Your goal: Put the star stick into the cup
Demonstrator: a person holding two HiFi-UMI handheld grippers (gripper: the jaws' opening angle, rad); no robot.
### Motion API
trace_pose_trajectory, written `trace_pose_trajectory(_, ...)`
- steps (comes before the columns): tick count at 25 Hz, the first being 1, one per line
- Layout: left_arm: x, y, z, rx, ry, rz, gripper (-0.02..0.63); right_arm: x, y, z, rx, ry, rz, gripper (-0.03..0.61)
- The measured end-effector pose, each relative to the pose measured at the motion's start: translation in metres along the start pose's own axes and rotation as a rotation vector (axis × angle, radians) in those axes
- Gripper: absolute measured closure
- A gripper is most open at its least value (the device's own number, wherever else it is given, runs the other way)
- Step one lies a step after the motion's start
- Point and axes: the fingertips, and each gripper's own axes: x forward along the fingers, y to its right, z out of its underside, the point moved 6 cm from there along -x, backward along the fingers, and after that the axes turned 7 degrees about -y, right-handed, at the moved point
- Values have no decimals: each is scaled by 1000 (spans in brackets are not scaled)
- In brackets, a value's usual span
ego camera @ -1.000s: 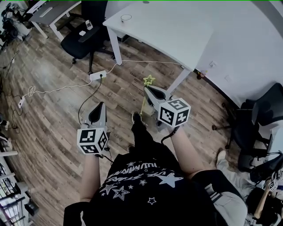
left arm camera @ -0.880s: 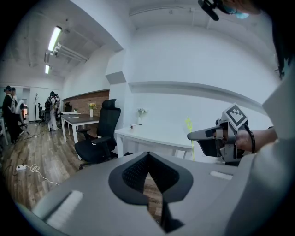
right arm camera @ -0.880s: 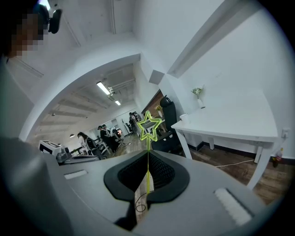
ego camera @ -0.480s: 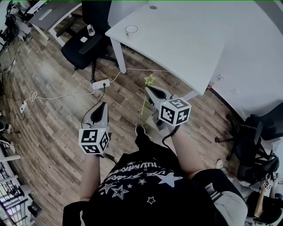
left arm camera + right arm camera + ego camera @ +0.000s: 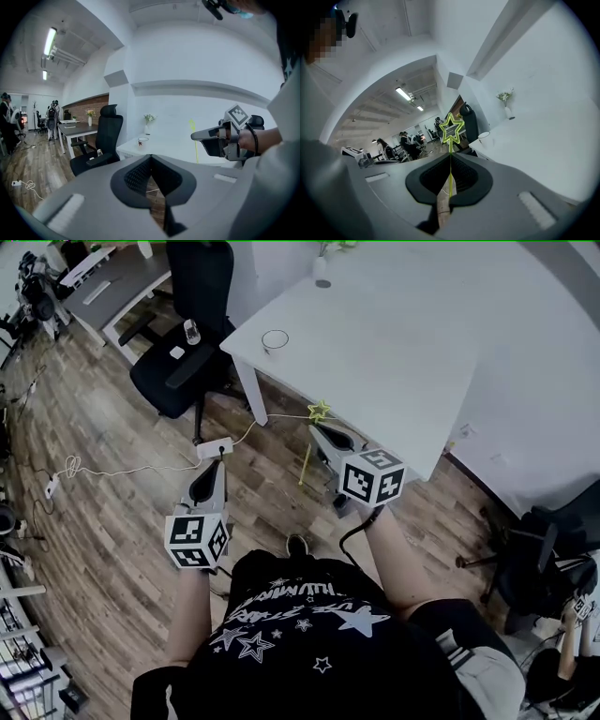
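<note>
A thin yellow-green star stick (image 5: pixel 319 412) stands upright in my right gripper (image 5: pixel 317 431), which is shut on its shaft just below the star. In the right gripper view the star (image 5: pixel 452 127) pokes up above the shut right gripper (image 5: pixel 450 157). The clear cup (image 5: pixel 275 340) stands near the left corner of the white table (image 5: pixel 394 343), beyond and left of the star. It also shows small as the cup (image 5: pixel 483 135) and the cup (image 5: pixel 143 140). My left gripper (image 5: pixel 208 471) hovers over the wooden floor, shut and empty, as the left gripper (image 5: pixel 151 156) confirms.
A black office chair (image 5: pixel 178 357) stands left of the table. A power strip (image 5: pixel 216 449) and white cables lie on the floor ahead of the left gripper. A small vase (image 5: pixel 322 268) sits at the table's far edge. Another chair (image 5: pixel 544 559) is at right.
The table and cup have come closer and lower in the head view as the person steps toward them. Both grippers keep their pose; the right one still holds the stick.
</note>
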Motion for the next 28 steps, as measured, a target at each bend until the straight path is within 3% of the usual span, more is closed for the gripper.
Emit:
trace_pose_trajectory(14, 78, -26, -29, 4, 5, 79, 611, 42, 38, -34, -1, 10, 61, 557)
trace_pose_trajectory(28, 212, -85, -95, 36, 9, 181, 611, 127, 89, -136, 6, 91, 93, 557)
